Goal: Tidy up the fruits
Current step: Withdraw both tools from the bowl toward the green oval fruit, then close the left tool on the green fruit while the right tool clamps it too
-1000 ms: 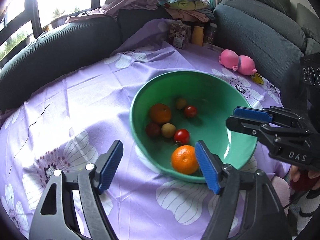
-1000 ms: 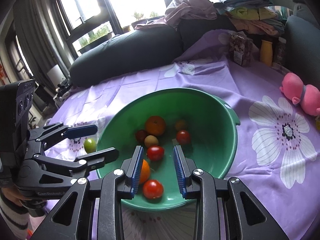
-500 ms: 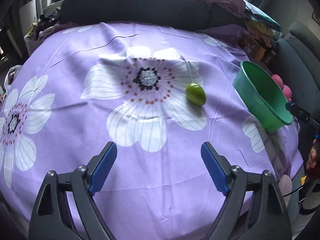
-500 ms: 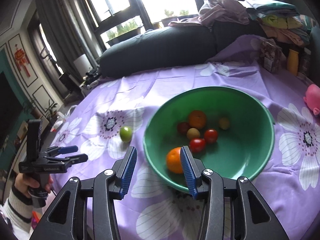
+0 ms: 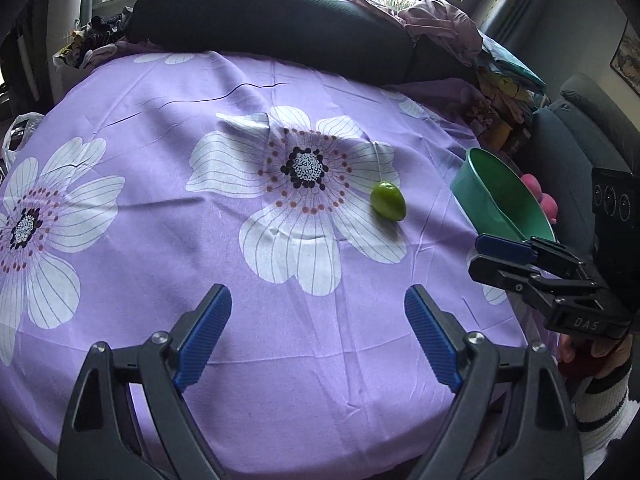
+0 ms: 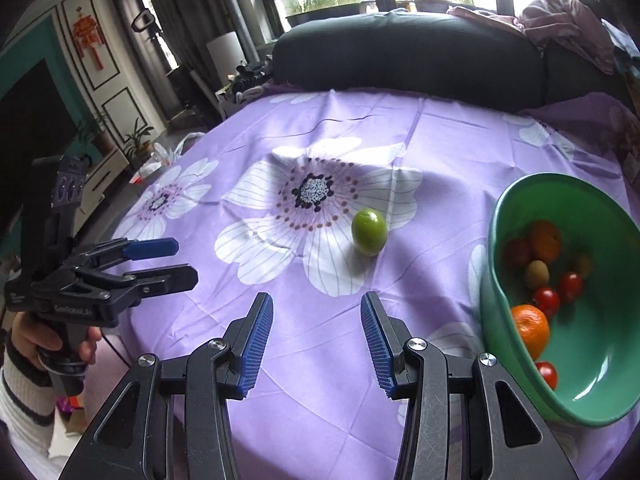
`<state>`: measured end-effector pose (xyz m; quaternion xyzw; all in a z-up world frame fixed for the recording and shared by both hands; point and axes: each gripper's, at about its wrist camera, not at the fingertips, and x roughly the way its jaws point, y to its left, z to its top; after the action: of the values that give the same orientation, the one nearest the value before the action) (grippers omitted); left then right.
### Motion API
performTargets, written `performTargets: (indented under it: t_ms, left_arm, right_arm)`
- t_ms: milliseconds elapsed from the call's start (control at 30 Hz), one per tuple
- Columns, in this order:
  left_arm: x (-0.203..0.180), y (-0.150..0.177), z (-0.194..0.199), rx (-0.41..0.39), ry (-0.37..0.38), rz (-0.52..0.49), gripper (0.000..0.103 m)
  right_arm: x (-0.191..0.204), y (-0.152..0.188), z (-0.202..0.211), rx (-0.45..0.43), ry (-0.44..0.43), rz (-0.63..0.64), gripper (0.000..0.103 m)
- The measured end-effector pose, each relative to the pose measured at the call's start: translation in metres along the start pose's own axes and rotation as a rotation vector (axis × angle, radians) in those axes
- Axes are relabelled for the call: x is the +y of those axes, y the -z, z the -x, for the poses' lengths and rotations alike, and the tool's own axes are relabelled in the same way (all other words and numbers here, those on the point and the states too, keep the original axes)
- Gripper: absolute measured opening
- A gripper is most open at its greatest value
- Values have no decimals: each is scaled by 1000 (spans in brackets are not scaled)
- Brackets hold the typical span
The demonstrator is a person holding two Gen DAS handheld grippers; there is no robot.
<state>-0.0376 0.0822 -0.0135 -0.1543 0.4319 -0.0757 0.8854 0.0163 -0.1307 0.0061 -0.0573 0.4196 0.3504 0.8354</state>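
- From your left wrist view, the bowl (image 5: 494,196) shows edge-on at the right, so its contents are hidden; part of its near rim sits behind your right gripper (image 5: 486,258).
- A pink thing (image 5: 540,198) peeks out behind the bowl; you cannot tell what it is from here.
- In the right wrist view the bowl (image 6: 600,380) is cut off by the frame edge, and the fruit deep inside blurs together: an orange (image 6: 530,328), several tomatoes (image 6: 546,300) and some darker, duller pieces.
- Your left gripper (image 5: 318,340) is spread wide, holding nothing, hovering over the cloth (image 5: 160,240) with its blue ribbed pads clear of it.
- Your right gripper (image 6: 316,338) is also apart, less widely, and empty; the green fruit (image 6: 369,231) lies beyond its tips, not touched.
- From the right wrist view your left gripper (image 6: 176,258) appears side-on at the left, fingers parted.
- The green fruit (image 5: 388,201) is small, smooth and slightly oval, resting alone on the worktop on a white petal of the printed flower, near the bowl but apart from it.
- The cloth is purple with large white flowers and shallow creases; the bowl is glossy green plastic; a dark ribbed cushion (image 6: 408,56) runs along the far side.
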Motion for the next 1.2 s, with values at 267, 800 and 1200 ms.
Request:
performTargets:
  t_ms: [267, 800, 1200]
  left_arm:
    - [6, -20, -11, 1, 67, 12, 89]
    - [-21, -67, -81, 119, 138, -109, 87]
    - [-37, -81, -120, 186, 199, -96, 72]
  right_arm:
    - [2, -10, -24, 44, 30, -6, 46]
    - [-10, -35, -70, 90, 83, -5, 46]
    - [-31, -44, -90, 113, 131, -15, 46]
